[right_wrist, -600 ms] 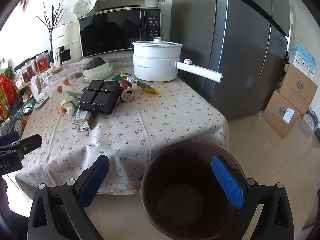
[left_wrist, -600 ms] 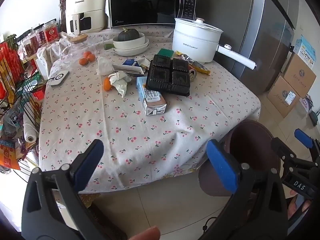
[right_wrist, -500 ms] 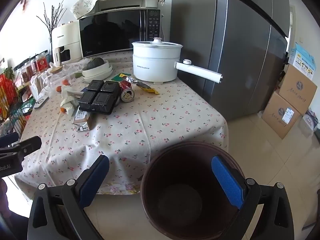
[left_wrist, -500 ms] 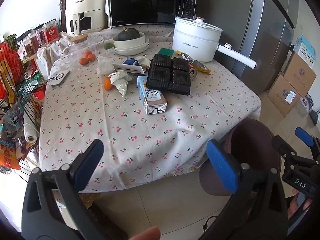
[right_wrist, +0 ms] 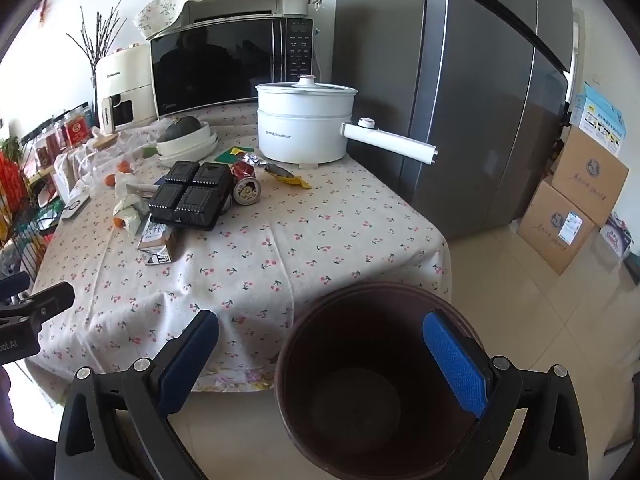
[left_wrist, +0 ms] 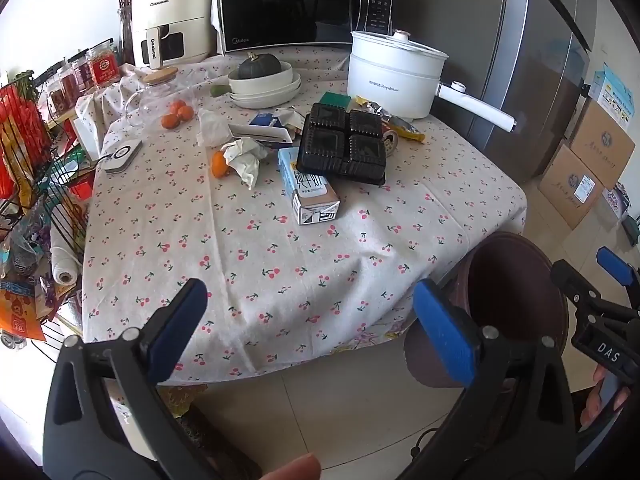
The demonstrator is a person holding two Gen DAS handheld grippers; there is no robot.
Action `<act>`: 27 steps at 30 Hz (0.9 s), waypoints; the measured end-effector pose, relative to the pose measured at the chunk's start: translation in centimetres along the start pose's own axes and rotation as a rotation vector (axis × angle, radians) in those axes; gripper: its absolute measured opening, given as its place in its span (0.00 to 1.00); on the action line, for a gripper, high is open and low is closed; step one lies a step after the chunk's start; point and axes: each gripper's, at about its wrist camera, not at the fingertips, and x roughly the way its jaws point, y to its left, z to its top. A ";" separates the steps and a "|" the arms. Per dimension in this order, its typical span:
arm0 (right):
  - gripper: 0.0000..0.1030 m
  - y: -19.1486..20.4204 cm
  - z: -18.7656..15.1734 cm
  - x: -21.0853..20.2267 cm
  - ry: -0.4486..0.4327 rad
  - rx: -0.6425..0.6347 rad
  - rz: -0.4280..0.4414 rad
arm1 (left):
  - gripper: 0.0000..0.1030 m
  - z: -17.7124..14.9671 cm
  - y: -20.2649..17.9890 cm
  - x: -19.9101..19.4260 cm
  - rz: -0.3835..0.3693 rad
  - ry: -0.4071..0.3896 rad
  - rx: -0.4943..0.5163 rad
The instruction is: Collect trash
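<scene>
one bin (right_wrist: 380,392), one carton (left_wrist: 308,188), three oranges (left_wrist: 178,114)

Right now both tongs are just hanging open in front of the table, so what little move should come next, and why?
Probably reach the left tongs forward toward the milk carton. It is the trash piece nearest the table's front edge, lying flat with bare cloth around its near end. Both tongs are open and hold nothing, and the brown bin below the right tongs looks empty.

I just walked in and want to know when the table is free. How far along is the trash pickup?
Barely started. The brown bin looks empty. Both the left gripper and the right gripper are open, holding nothing. Left on the tablecloth: the milk carton, black tray, crumpled paper, can and wrapper.
</scene>
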 end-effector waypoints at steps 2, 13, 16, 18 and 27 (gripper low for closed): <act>1.00 -0.1 0.0 -0.1 -0.006 0.004 -0.003 | 0.99 0.0 0.0 0.0 0.001 0.000 0.000; 1.00 -0.1 0.1 -0.1 -0.003 0.009 -0.015 | 0.99 0.0 0.1 -0.1 0.002 -0.001 0.000; 1.00 0.0 0.1 -0.2 -0.008 0.014 -0.018 | 0.99 0.0 0.2 -0.2 0.005 -0.003 0.000; 1.00 0.0 0.2 -0.3 -0.012 0.016 -0.019 | 0.99 0.1 0.2 -0.1 0.009 -0.005 0.001; 1.00 0.4 1.0 -0.8 -0.038 0.022 -0.019 | 0.99 0.2 0.2 0.3 0.021 0.001 0.006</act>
